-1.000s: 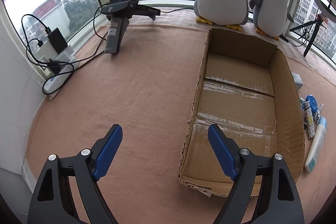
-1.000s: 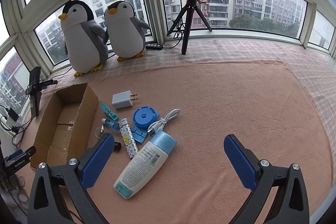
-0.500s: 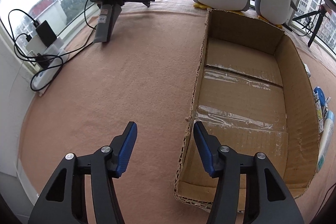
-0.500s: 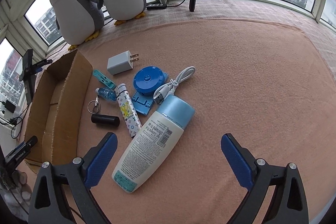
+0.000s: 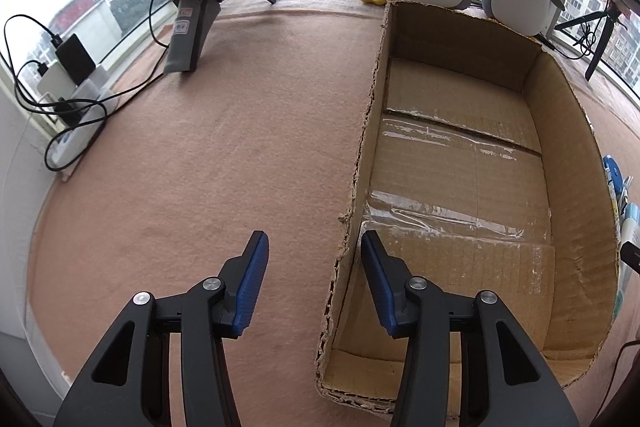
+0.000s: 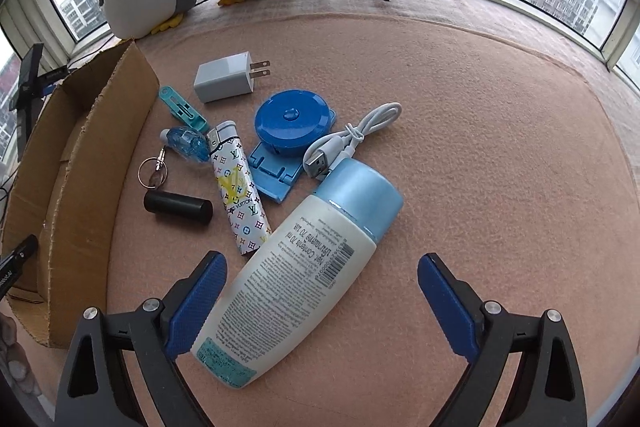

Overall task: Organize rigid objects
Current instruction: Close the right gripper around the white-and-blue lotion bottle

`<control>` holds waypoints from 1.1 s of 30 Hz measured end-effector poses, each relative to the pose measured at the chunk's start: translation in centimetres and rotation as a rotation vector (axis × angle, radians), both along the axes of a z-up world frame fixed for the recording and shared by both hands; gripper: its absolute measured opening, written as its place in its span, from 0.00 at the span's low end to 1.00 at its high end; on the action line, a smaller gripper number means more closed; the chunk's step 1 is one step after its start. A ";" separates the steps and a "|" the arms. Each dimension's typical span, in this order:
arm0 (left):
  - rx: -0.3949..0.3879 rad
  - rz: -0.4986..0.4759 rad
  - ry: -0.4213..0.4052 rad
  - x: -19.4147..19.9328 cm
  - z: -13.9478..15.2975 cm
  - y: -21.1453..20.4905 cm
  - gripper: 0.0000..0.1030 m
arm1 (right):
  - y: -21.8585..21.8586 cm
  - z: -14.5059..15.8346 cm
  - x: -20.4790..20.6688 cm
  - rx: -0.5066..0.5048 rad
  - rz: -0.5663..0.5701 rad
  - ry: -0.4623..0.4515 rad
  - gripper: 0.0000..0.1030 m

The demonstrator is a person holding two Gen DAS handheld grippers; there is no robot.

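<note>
The right gripper (image 6: 320, 303) gapes wide and empty over the lotion bottle (image 6: 304, 271), which lies beside the empty cardboard box (image 5: 472, 187). Best to center it across the body. The left gripper (image 5: 312, 263), partly parted, straddles the box's wall.

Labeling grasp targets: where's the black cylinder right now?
Right wrist view, left of centre: the black cylinder lies on the mat between the cardboard box and patterned lighter, below the keyring.
</note>
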State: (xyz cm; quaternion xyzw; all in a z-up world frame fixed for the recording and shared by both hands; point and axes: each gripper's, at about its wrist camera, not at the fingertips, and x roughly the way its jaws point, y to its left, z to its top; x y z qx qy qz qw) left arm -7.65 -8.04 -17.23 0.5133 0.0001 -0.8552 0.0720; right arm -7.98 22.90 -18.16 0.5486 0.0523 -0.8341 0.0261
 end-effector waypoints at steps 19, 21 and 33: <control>-0.002 -0.002 -0.006 0.0 -0.4 0.1 0.45 | 4.6 -0.5 -0.9 0.013 0.028 -0.052 0.62; -0.003 -0.002 -0.005 0.0 -0.4 0.1 0.45 | 4.8 -0.4 -1.2 0.011 0.025 -0.051 0.61; -0.005 -0.002 -0.003 -0.1 -0.4 0.0 0.46 | 3.8 -0.4 -1.1 0.019 0.083 -0.025 0.43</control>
